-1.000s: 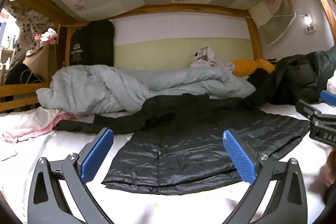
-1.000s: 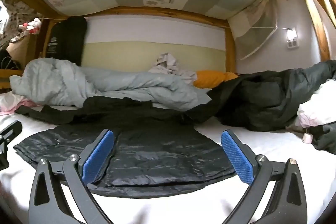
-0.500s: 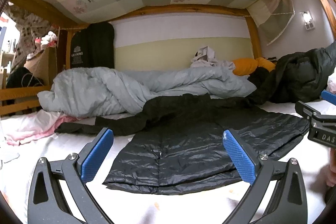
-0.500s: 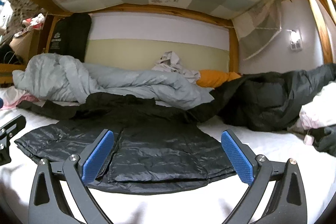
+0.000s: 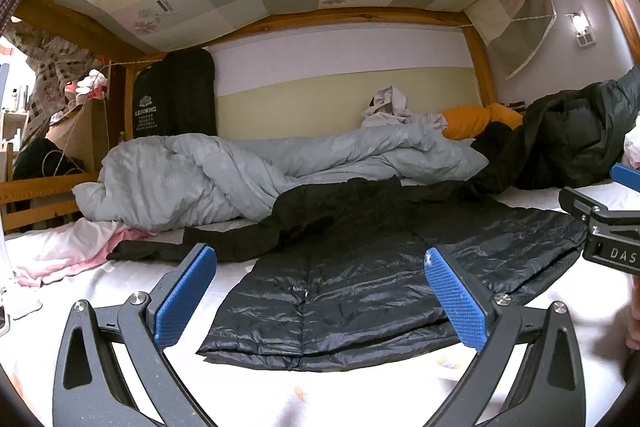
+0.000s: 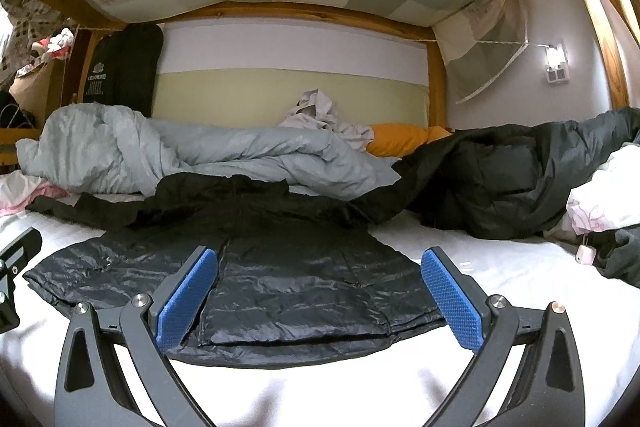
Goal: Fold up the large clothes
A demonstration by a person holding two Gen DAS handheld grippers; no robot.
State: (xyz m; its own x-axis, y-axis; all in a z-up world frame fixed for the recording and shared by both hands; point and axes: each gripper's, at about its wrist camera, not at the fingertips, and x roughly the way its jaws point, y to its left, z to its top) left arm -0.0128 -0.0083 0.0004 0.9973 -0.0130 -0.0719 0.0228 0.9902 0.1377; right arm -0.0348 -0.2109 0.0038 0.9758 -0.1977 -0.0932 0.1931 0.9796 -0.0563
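Observation:
A shiny black padded coat [image 5: 360, 279] lies spread flat on the white bed sheet [image 5: 120, 283], hem toward me, sleeves and hood at the far end. It also shows in the right wrist view [image 6: 288, 279]. My left gripper [image 5: 320, 291] is open and empty, held above the sheet just short of the hem. My right gripper [image 6: 318, 293] is open and empty, also just before the hem. The right gripper's body shows at the right edge of the left wrist view [image 5: 608, 227].
A crumpled pale grey duvet [image 5: 248, 171] lies along the far side. A second dark coat [image 6: 520, 179] is heaped at the right, an orange pillow [image 6: 400, 139] behind it. Pink and white cloth [image 5: 68, 251] lies at the left. Wooden bunk frame overhead.
Both grippers have lifted slightly and the view has tilted up a little; the coat has not moved. Both grippers stay open.

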